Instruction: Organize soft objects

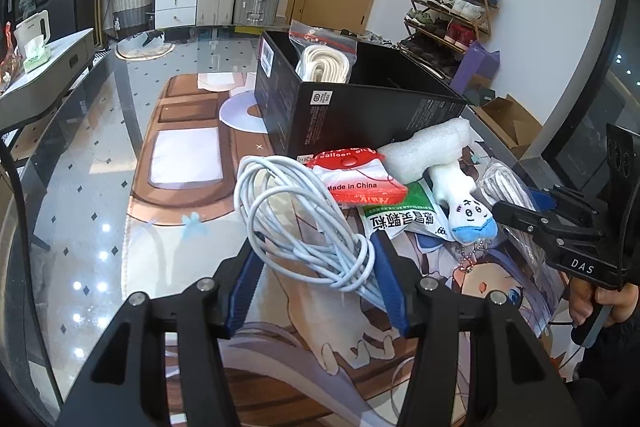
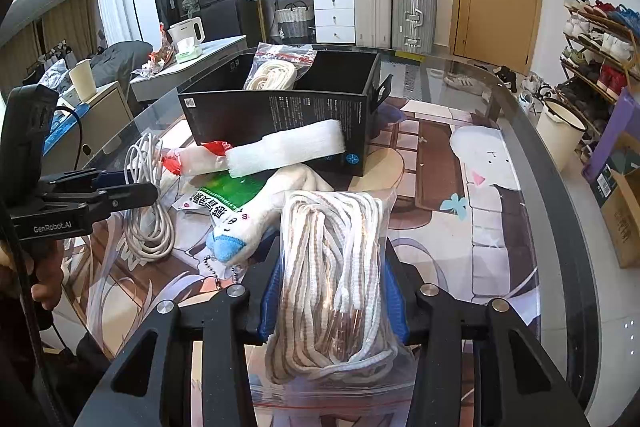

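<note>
One bagged rope [image 2: 276,73] is already lodged in the black box [image 2: 280,115], the landmark here; the rest remains outside. The left gripper [image 1: 316,259] is closed on the white cable coil [image 1: 296,215], held in front of the box; the right gripper [image 2: 332,291] is clamped on a bag of striped cord [image 2: 332,267], also short of the box, apparently lifted. Left against the box front are a foam roll [image 2: 288,147], a plush toy [image 2: 248,223], a green packet [image 2: 216,197] and a red-and-white packet [image 1: 356,179]; the task is judged barely begun.
</note>
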A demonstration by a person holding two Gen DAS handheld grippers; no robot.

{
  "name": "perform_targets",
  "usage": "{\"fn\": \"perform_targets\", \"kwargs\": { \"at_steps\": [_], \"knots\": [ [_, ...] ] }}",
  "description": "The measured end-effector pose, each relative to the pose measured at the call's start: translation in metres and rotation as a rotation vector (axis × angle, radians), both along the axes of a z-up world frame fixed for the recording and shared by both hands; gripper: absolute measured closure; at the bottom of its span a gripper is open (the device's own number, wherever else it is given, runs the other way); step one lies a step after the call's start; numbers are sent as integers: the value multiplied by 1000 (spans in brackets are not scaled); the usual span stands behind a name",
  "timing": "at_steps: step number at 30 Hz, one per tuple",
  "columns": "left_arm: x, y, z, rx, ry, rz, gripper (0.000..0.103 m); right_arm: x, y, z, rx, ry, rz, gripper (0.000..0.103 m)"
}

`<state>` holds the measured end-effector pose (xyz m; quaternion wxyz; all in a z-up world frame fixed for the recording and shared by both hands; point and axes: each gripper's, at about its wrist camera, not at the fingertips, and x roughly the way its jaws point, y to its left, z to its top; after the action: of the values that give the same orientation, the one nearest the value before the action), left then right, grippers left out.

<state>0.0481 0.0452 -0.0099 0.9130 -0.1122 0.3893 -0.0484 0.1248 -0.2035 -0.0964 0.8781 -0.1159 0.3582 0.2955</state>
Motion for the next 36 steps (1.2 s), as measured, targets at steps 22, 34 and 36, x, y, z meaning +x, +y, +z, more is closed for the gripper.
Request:
{"fn": "perform_targets", "kwargs": {
  "at_steps": [22,34,36],
  "knots": [
    [-13,4,15,-29,-80,-19,76,-3,-1,8,24,-33,6,59],
    [-27,14,37,-37,-159,11,76,-6,-1,25,51,-86,25,59],
    [-27,15,41,-37,-170,15,76,-6,-1,29,55,-98,29,59]
  ]
}}
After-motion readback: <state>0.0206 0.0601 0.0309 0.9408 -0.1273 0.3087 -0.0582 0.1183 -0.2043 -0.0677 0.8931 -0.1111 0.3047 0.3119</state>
